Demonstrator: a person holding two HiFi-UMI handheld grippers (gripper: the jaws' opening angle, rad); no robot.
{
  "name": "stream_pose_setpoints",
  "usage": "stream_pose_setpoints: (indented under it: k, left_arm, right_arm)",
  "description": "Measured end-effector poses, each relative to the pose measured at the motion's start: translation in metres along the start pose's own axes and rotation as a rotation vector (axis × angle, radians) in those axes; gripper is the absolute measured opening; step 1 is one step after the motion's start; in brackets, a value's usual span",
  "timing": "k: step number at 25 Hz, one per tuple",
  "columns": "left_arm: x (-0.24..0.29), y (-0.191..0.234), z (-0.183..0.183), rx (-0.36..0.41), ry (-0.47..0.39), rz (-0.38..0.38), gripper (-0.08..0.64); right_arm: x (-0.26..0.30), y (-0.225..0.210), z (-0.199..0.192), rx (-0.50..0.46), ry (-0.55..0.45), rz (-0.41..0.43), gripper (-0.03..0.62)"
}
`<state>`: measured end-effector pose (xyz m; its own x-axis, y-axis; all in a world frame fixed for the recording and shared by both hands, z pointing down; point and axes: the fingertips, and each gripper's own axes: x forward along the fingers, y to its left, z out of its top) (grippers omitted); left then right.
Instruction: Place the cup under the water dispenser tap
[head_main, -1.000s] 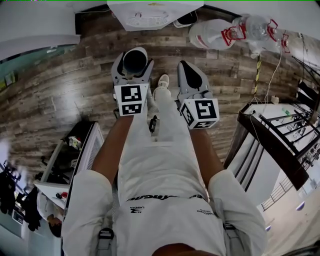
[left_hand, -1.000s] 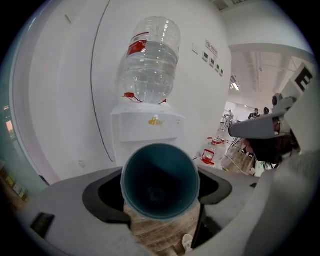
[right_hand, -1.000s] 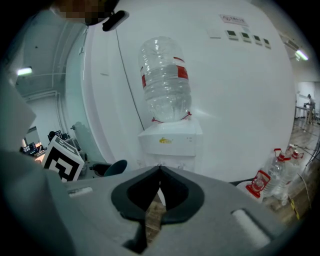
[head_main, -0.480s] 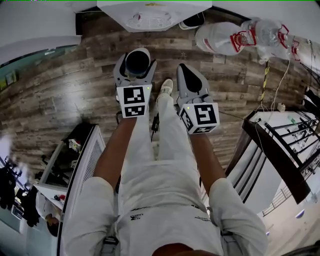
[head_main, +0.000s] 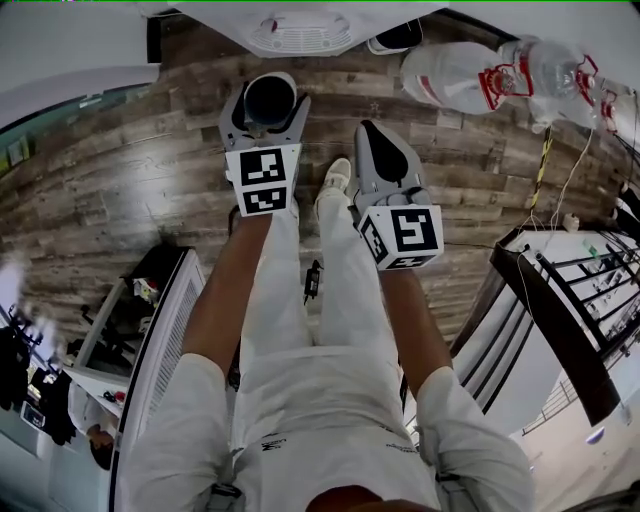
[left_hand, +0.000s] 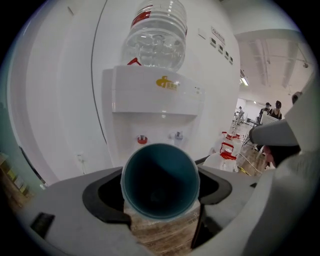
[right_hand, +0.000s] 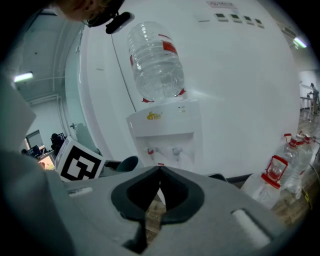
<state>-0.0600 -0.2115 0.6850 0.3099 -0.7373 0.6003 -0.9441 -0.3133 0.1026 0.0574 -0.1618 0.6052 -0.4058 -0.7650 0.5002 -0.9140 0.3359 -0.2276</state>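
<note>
A teal cup (left_hand: 160, 180) stands upright between the jaws of my left gripper (head_main: 268, 100), which is shut on it; from the head view its dark mouth (head_main: 270, 97) faces up. A white water dispenser (left_hand: 157, 107) with a clear bottle (left_hand: 157, 37) on top stands ahead, its red tap (left_hand: 142, 139) and blue tap (left_hand: 178, 135) above and beyond the cup. My right gripper (head_main: 380, 150) is shut with nothing in it, held right of the left one. From the right gripper view the dispenser (right_hand: 162, 130) and the cup (right_hand: 126, 164) show at the left.
The floor is wood plank (head_main: 130, 180). Spare water bottles (head_main: 470, 75) lie on the floor right of the dispenser (head_main: 300, 25). A dark rack (head_main: 560, 290) stands at the right and a white shelf unit (head_main: 150, 320) at the left. People stand far off in the hall (left_hand: 272, 107).
Both grippers have moved forward toward the dispenser, the left one with the cup further ahead. The dispenser's top sits closer to the frame's upper edge.
</note>
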Motion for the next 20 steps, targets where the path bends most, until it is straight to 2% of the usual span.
stream_pose_setpoints:
  k: [6, 13, 20]
  left_arm:
    - [0.036, 0.018, -0.014, 0.019, -0.009, 0.015, 0.38]
    - [0.082, 0.03, -0.027, 0.075, -0.007, 0.002, 0.382]
    - [0.118, 0.038, -0.037, 0.101, -0.004, -0.009, 0.383]
  right_arm:
    - [0.012, -0.002, -0.017, 0.008, 0.005, 0.014, -0.002]
    - [0.022, -0.002, -0.039, 0.038, 0.019, 0.021, -0.002]
    - [0.032, 0.006, -0.049, -0.008, 0.036, 0.074, -0.002]
